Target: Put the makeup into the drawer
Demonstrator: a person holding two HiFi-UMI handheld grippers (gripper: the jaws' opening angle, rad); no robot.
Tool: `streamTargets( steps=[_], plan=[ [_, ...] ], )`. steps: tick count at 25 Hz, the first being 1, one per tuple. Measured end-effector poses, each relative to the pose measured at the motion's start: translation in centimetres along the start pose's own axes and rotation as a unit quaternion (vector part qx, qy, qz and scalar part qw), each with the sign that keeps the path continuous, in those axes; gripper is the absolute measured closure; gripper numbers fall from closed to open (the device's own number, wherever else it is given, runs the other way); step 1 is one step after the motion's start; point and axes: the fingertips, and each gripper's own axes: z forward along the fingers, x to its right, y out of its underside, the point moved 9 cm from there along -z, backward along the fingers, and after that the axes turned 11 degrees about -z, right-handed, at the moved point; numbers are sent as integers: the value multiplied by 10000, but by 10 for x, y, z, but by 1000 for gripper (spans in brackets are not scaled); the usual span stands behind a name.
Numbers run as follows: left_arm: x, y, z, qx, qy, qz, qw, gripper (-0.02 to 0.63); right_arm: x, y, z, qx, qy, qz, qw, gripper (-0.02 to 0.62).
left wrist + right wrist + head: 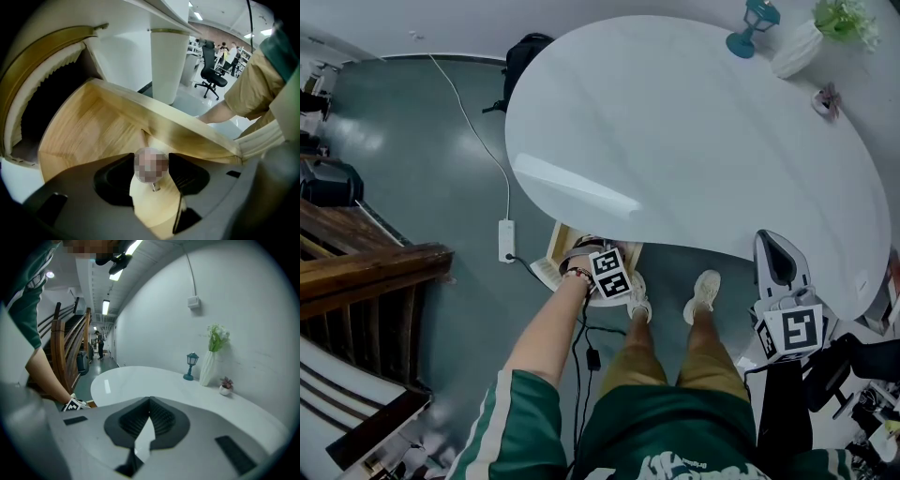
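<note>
Tabletop [675, 141] overhangs drawer [89, 126]; lamp [753, 26] and vase [795, 47] at far edge.

gripper [151, 169]: jaws pressed on a small round makeup [150, 161]
drawer [93, 123]: wooden, open, beneath the jaws

Between your left tongs [151, 161]: makeup [153, 186] blurred, unidentifiable | beneath them: your drawer [555, 248] mostly hidden under table [694, 141], head view.
</note>
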Motion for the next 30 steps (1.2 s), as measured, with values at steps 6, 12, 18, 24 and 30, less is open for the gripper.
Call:
streamTargets(
  steps=[6,12,18,24,30],
  plan=[
    [2,1,6,-136,-119,169,9997,329,-4,-3,1,29,21,21,10000,591],
    [-6,-2,-15,-44,-129,-175,9998,239,-4,-19,-1,207,84,26,9997,591],
    [-14,-1,-62,302,-351,-613,9970,239,-10,-43,-2,499,106,-40,9987,591],
    [-8,11,-111,810,-683,-1528,9826,239,-20,-75,4,896,57,-76,9959,591],
    [-12,21,-172,1445,-1283,-2351,9526,239,-27,-103,11,1231,-51,-170,9922,591]
  ],
)
